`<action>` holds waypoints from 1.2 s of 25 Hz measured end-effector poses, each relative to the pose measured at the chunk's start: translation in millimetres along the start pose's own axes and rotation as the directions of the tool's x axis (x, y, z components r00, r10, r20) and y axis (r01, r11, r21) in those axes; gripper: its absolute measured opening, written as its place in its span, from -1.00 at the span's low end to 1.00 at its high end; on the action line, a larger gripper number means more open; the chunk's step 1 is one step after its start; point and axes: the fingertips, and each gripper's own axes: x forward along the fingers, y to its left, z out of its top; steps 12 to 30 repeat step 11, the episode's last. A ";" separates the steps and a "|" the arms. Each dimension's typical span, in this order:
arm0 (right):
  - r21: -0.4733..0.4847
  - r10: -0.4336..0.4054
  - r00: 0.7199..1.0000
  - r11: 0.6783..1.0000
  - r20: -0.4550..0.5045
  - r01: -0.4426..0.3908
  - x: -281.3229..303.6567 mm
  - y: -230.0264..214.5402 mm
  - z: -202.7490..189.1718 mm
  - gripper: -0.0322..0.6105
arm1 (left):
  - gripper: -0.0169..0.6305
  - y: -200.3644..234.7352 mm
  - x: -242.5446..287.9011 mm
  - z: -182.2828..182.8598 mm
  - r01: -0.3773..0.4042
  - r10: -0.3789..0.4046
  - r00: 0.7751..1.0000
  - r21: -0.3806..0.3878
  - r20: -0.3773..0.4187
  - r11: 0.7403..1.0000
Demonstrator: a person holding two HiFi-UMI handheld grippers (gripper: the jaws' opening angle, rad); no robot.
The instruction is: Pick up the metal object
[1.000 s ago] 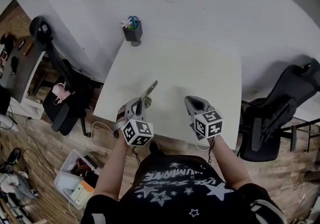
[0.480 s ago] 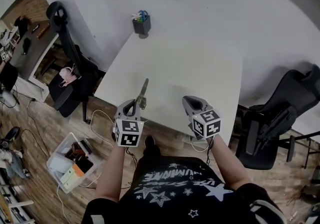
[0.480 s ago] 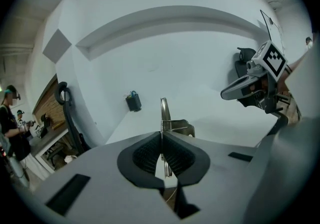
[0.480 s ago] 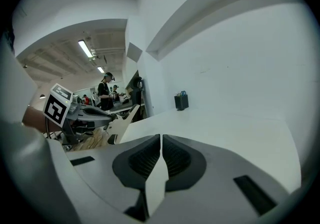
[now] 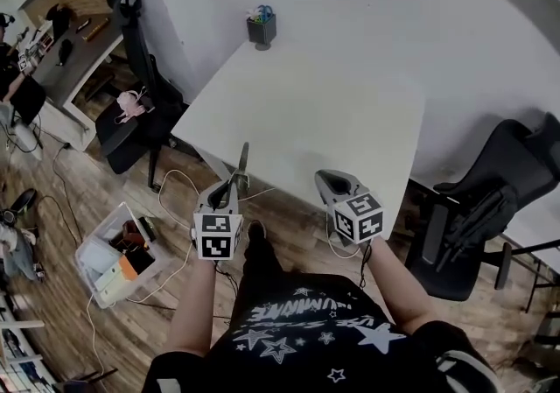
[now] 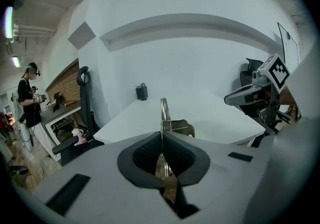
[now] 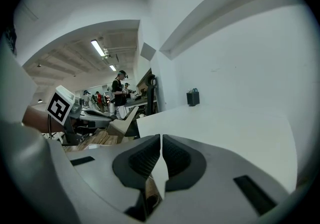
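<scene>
The metal object (image 5: 241,162) is a thin flat strip with a small bracket (image 6: 178,127) at its base. It sticks out forward from my left gripper (image 5: 231,186), whose jaws are shut on its near end (image 6: 163,113). That gripper hangs just off the front edge of the white table (image 5: 332,111), over the wooden floor. My right gripper (image 5: 329,179) is beside it to the right, also off the table edge, with its jaws shut and nothing between them (image 7: 161,140). In the right gripper view the held metal object (image 7: 125,120) shows at the left.
A dark pen holder (image 5: 262,28) stands at the table's far left corner. Black office chairs flank the table at the left (image 5: 140,111) and right (image 5: 490,207). A plastic box (image 5: 114,256) and cables lie on the floor at the left. A person (image 6: 29,101) stands far left.
Both grippers have drawn back from over the table's front part to beyond its edge. The left gripper has rolled, so the metal strip now points straight ahead, edge-on.
</scene>
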 end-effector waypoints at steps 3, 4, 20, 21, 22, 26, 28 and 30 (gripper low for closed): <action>-0.015 0.022 1.000 1.000 -0.001 -0.022 -18.7 15.2 -12.3 -0.75 | -0.87 -12.5 -24.3 -14.5 -0.017 0.017 1.000 -0.023 0.005 1.000; -0.019 0.028 1.000 0.999 -0.002 -0.028 -25.4 19.7 -16.2 -0.75 | -0.87 -17.2 -32.3 -18.6 -0.022 0.022 1.000 -0.031 0.007 0.999; -0.034 0.054 0.998 0.998 -0.023 -0.055 -63.5 46.0 -46.4 -0.75 | -0.87 -46.0 -80.5 -47.0 -0.028 0.029 1.000 -0.073 0.012 0.997; -0.034 0.054 0.998 0.998 -0.023 -0.055 -63.5 46.0 -46.4 -0.75 | -0.87 -46.0 -80.5 -47.0 -0.028 0.029 1.000 -0.073 0.012 0.997; -0.034 0.054 0.998 0.998 -0.023 -0.055 -63.5 46.0 -46.4 -0.75 | -0.87 -46.0 -80.5 -47.0 -0.028 0.029 1.000 -0.073 0.012 0.997; -0.034 0.054 0.998 0.998 -0.023 -0.055 -63.5 46.0 -46.4 -0.75 | -0.87 -46.0 -80.5 -47.0 -0.028 0.029 1.000 -0.073 0.012 0.997; -0.034 0.054 0.998 0.998 -0.023 -0.055 -63.5 46.0 -46.4 -0.75 | -0.87 -46.0 -80.5 -47.0 -0.028 0.029 1.000 -0.073 0.012 0.997; -0.034 0.054 0.998 0.998 -0.023 -0.055 -63.5 46.0 -46.4 -0.75 | -0.87 -46.0 -80.5 -47.0 -0.028 0.029 1.000 -0.073 0.012 0.997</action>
